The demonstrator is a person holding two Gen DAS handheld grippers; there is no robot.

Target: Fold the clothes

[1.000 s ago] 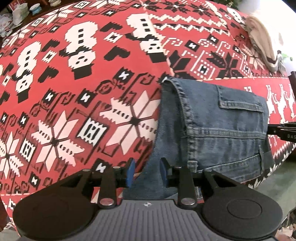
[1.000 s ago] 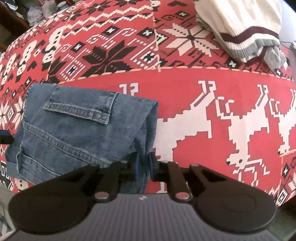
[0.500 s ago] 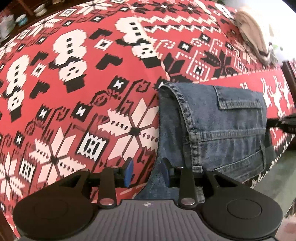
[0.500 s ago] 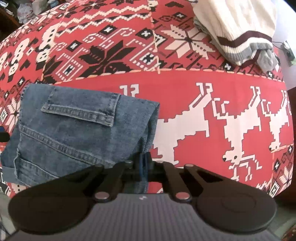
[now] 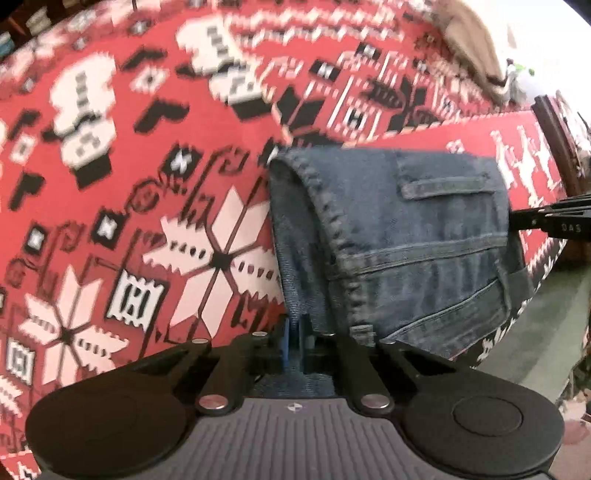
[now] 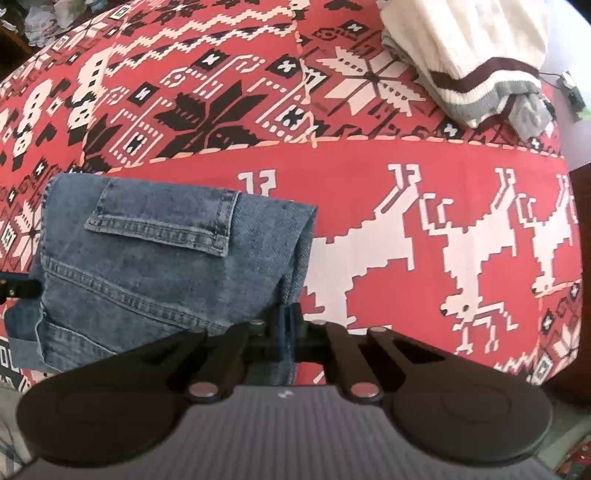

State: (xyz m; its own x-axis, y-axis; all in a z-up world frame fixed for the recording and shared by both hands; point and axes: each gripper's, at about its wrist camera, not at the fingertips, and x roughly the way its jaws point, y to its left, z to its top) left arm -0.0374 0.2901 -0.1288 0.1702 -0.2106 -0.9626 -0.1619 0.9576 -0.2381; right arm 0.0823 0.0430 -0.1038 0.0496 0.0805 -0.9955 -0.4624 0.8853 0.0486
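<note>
Folded blue jeans (image 5: 406,240) lie on a red patterned cloth (image 5: 110,240), back pocket up, close to the near edge. My left gripper (image 5: 294,339) points steeply down at their near left corner. Its jaws are closing, with a fold of denim between the blue pads, which press on it. At the near right corner of the jeans (image 6: 147,266), my right gripper (image 6: 287,325) points straight down and is shut on the denim edge. Each gripper's black fingers show at the rim of the other's view.
A cream knit sweater (image 6: 461,48) with a maroon stripe lies at the far right of the cloth (image 6: 369,166). Dark wooden furniture (image 5: 554,140) stands past the right end. Greenish floor (image 5: 546,332) shows below the near edge. Small clutter (image 6: 55,14) sits far left.
The left jaws, open around the denim before, have come together on it, and that view has tilted. The right jaws finished pinching the edge and rose slightly.
</note>
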